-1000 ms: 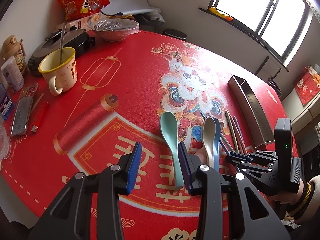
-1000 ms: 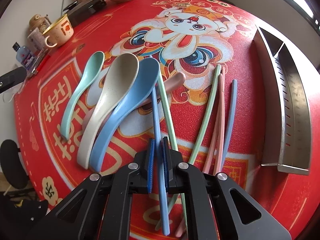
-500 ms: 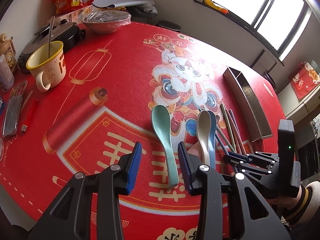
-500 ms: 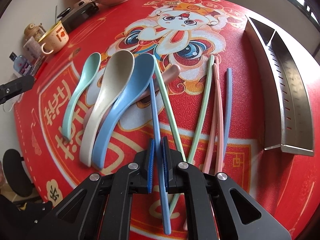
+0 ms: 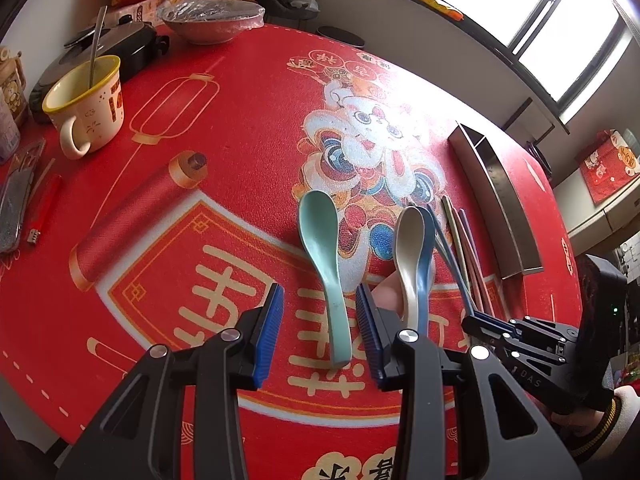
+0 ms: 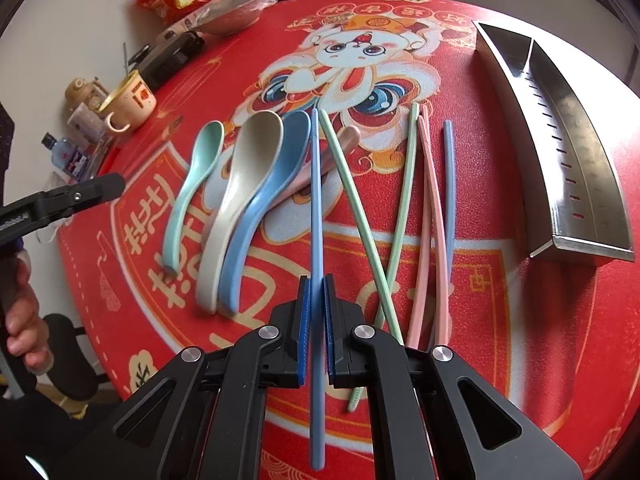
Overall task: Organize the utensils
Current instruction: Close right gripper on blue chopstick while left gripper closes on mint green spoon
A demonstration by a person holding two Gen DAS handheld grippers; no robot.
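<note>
Blue chopstick (image 6: 316, 216) pinched tight between the pressed-together pads of the right gripper (image 6: 316, 320), gripped past its middle, long front end reaching out over the spoons (image 6: 256, 184). Looks lifted off the red tablecloth (image 6: 500, 320), though hard to judge from this angle. Could swing or slip in that narrow grip and clip the green chopstick (image 6: 360, 216) crossing just beside it. Could also miss the steel tray (image 6: 576, 152) at the tablecloth's right edge if carried over skewed. Tilted steeply down, right gripper pointing across the cloth toward the printed lion. Left gripper (image 5: 320, 332) also angled down, jaws spread and holding nothing, green spoon (image 5: 322, 256) lying between the fingers. Remaining chopsticks loose beside the tray.
</note>
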